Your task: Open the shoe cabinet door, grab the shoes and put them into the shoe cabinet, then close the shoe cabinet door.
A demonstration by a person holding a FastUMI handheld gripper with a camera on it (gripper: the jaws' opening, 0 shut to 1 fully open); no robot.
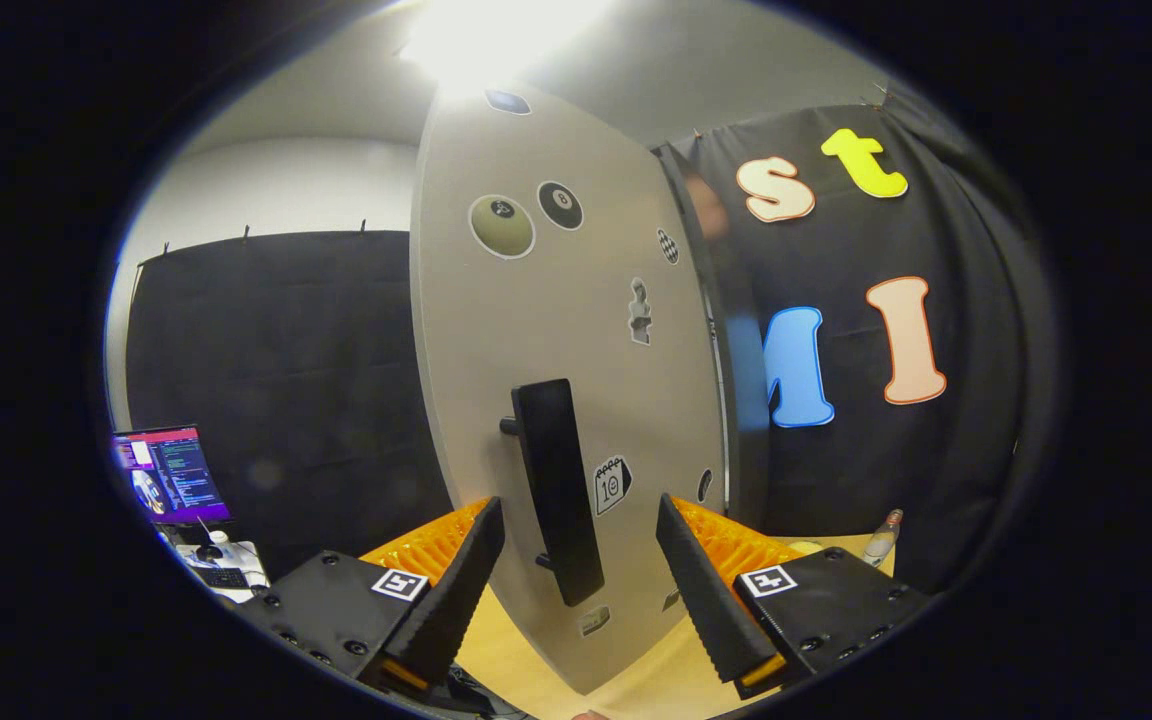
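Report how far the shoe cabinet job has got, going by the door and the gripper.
Done: nothing can be confirmed; no shoes or cabinet interior are in sight. In hand: the gripper is open, its fingers on either side of the long black bar handle on the pale grey, sticker-covered cabinet door, not pressing it. Whether this is the opening or the closing pull cannot be told. Left: at least gripping the handle and swinging the door.

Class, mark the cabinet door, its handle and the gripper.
Cabinet door (556,300), gripper view: bare panel.
Handle (558,490), gripper view: middle of the bar.
Gripper (580,560), gripper view: open, midway between fingertips.
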